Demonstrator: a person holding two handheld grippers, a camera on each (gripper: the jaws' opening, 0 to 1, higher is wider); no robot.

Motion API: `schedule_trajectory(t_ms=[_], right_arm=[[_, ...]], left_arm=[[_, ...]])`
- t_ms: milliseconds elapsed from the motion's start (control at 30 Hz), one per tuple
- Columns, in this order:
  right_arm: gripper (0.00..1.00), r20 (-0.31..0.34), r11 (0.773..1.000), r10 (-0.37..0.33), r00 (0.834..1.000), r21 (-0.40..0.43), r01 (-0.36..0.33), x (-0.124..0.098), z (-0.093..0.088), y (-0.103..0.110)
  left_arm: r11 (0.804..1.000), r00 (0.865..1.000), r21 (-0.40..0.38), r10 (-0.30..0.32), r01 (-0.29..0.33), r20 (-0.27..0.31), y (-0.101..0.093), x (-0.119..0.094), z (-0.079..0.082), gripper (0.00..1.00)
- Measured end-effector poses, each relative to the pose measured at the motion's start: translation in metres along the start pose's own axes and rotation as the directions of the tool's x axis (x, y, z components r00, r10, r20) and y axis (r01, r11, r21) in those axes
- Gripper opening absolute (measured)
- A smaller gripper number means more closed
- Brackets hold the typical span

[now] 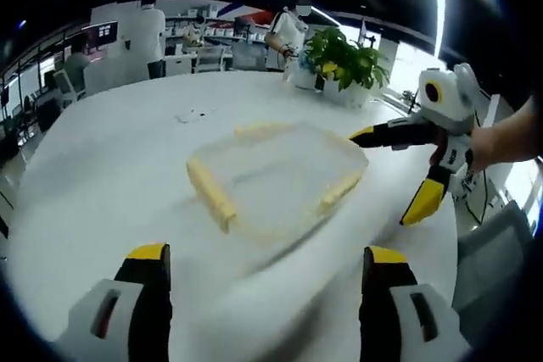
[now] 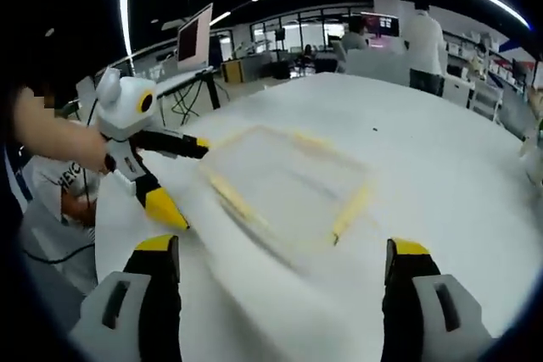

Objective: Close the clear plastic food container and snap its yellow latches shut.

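Closest in, the left gripper (image 1: pixel 263 281) hangs above the white table (image 1: pixel 102 192) with jaws wide apart, holding nothing. Beyond it the clear container (image 1: pixel 276 177) sits mid-table, lid apparently down, yellow latches (image 1: pixel 212 194) blurred, so whether they're snapped I cannot tell. Further on, the right gripper (image 1: pixel 392 171) straddles the container's far corner, spread open.

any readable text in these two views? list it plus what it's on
"HEYC": partial black print on a person's white shirt, cut off by the arm, right gripper view.
Wall-mounted screen, left gripper view: content too blurred to read.
Clear plastic food container with yellow latches: no visible label.
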State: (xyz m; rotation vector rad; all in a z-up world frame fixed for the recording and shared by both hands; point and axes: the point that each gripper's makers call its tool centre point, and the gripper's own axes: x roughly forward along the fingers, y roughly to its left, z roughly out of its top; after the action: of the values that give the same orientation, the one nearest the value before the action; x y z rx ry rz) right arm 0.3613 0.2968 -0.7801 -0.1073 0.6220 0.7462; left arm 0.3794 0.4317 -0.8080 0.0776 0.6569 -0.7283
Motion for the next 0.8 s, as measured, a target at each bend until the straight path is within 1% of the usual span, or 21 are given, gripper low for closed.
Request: schedule_trajectory(t_ms=[67,167,267,333,400,567,633,800], right_arm=[[0.99,0.01,1.0,-0.014,1.0,0.012,0.014,-0.007,-0.001,-0.003],[0.98,0.028,0.998,-0.028,0.999,0.051,0.027,-0.015,-0.001,-0.006],[0.98,0.047,0.996,-0.038,0.998,0.083,0.034,-0.025,-0.002,-0.007],[0.97,0.046,0.996,-0.042,0.998,0.084,0.038,-0.03,-0.004,-0.008],[0.96,0.046,0.995,-0.045,0.998,0.096,0.041,-0.036,-0.007,-0.01],[0.96,0.063,0.989,-0.069,0.996,0.132,0.06,-0.056,-0.009,-0.012],[0.96,0.082,0.987,-0.073,0.994,0.149,0.06,-0.065,-0.006,-0.011],[0.95,0.109,0.983,-0.091,0.99,0.171,0.072,-0.084,-0.002,-0.01]], left_arm=[[1.0,1.0,-0.014,0.011,-0.01,0.014,0.0,-0.006,0.0,0.9],[0.999,0.999,-0.036,0.021,-0.02,0.026,0.002,-0.016,-0.004,0.89],[0.996,0.999,-0.087,0.037,-0.035,0.028,0.007,-0.027,-0.01,0.89],[0.992,0.999,-0.121,0.042,-0.038,0.032,0.007,-0.035,-0.013,0.88],[0.989,0.998,-0.137,0.053,-0.047,0.042,0.007,-0.043,-0.015,0.88],[0.984,0.997,-0.17,0.061,-0.052,0.048,0.006,-0.06,-0.022,0.88],[0.981,0.997,-0.189,0.062,-0.053,0.043,0.004,-0.07,-0.027,0.87],[0.975,0.995,-0.213,0.074,-0.058,0.071,0.001,-0.093,-0.029,0.87]])
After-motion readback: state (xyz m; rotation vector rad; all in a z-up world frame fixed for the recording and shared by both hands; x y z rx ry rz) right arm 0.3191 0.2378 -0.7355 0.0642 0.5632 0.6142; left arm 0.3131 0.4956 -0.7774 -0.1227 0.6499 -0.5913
